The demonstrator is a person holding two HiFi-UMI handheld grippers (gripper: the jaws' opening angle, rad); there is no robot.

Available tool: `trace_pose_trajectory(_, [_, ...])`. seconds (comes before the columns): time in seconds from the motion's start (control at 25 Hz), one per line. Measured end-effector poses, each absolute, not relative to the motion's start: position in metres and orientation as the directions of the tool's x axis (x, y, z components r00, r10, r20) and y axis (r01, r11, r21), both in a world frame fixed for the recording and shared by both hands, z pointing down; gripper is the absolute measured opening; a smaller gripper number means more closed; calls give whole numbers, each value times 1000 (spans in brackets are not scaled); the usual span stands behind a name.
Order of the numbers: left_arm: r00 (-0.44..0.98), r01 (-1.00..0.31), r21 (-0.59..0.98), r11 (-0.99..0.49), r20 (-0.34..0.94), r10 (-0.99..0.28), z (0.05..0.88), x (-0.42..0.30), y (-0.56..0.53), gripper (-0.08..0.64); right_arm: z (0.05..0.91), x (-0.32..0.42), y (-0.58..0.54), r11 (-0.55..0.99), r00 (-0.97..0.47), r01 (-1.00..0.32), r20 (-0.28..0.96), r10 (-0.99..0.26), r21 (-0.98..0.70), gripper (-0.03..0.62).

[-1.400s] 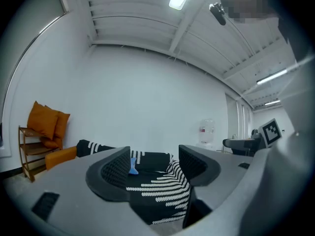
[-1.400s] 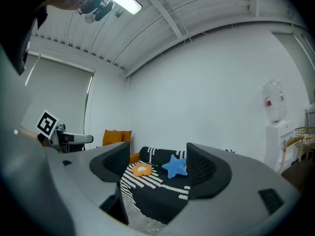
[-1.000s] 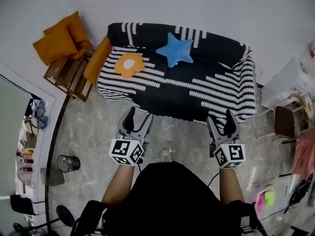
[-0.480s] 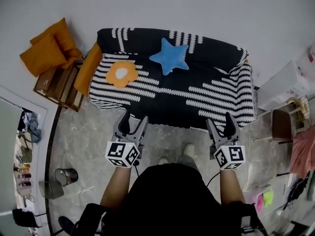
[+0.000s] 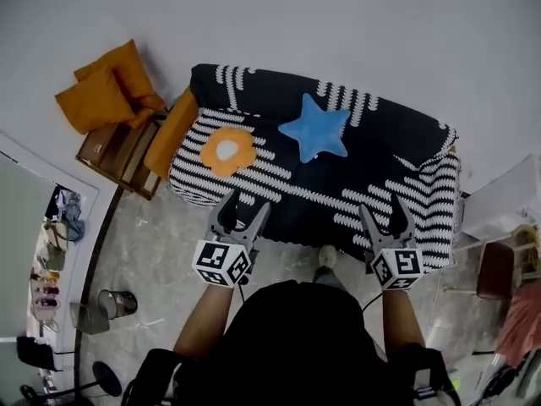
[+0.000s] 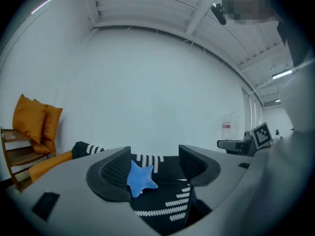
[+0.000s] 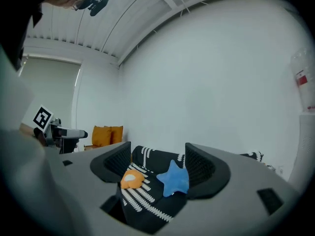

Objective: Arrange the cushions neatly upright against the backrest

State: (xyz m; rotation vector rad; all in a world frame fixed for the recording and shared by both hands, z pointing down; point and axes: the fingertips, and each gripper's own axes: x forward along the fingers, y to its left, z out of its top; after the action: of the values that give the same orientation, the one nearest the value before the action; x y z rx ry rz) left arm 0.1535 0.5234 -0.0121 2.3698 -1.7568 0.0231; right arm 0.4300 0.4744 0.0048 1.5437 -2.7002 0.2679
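Blk top [image 5: 292,328]; grey left gripper [image 5: 245,203], right gripper [image 5: 382,206]; b&w cubes [image 5: 221,262].

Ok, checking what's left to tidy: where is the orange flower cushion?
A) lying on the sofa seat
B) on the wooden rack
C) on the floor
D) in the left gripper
A: the orange flower cushion lies on the sofa seat, left of the blue star cushion.

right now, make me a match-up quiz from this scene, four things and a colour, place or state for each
Things:
1 star cushion
2 flower cushion
3 square cushions
4 left gripper

Descriptions:
a plain orange, on the wooden rack beside the sofa
b open, holding nothing
c blue
d orange with a white centre, on the sofa's seat

Pairs: 1c, 2d, 3a, 4b
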Motion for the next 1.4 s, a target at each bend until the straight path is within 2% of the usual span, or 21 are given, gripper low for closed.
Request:
trace_pose_trajectory(0.16, [251, -963, 134, -232, 148, -957, -15, 160, 469, 313, -11, 440, 409, 513, -525, -847, 67, -848, -139, 353])
trace_pose_trajectory(0.4, [178, -975, 154, -157, 128, -976, -17, 178, 402, 313, -11, 462, 345, 558, -555, -829, 84, -827, 19, 351])
trace_pose_trajectory(0.8, [166, -977, 168, -133, 203, -965, 3, 195, 356, 313, 15, 490, 280, 550, -557, -830, 138, -819, -91, 344])
trace_pose_trajectory(1.08, [151, -959, 271, -77, 261, -954, 36, 178, 330, 313, 42, 499, 263, 512, -524, -852, 212, -825, -112, 341])
trace_pose_trajectory(1.4, [206, -949, 297, -110, 315, -927, 64, 151, 264, 313, 57, 450, 211, 524, -519, -850, 278, -809, -62, 341])
